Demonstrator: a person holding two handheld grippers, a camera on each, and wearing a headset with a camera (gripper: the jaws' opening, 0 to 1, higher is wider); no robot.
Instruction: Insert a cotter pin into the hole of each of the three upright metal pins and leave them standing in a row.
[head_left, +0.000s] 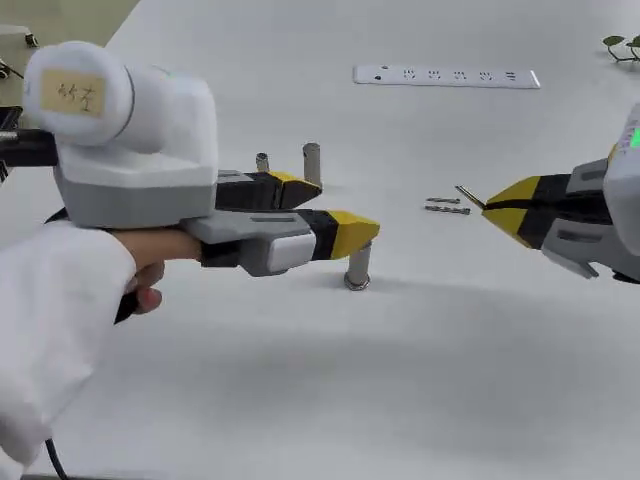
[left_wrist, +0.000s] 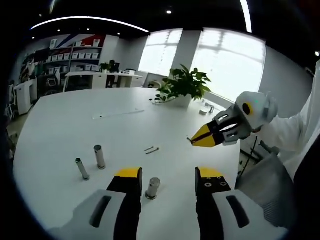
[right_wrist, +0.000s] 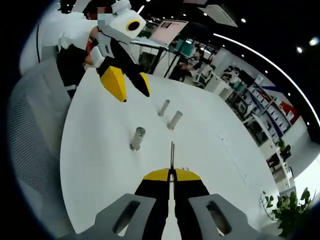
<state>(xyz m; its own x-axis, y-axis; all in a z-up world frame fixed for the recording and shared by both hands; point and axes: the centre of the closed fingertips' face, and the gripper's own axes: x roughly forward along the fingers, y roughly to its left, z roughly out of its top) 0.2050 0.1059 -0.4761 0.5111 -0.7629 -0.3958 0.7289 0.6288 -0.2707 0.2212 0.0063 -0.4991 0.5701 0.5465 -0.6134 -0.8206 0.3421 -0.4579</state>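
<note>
First pin of the three, I'd say. The right claw (head_left: 490, 210) pinches a cotter pin (head_left: 470, 195), right of the near metal pin (head_left: 357, 268). The left claw (head_left: 340, 208) hangs spread just over it. Next it needs steadying, and the hole found.

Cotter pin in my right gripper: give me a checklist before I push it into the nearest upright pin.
1. Grip on cotter pin: ok, right gripper shut on it.
2. Nearest upright pin standing: ok.
3. Two farther upright pins standing: ok.
4. Left gripper steadying the nearest one: not ok, jaws open, nothing clamped.
5. Hole facing the cotter pin: cannot tell, no hole visible.
6. Spare cotter pins on the table: ok.
</note>
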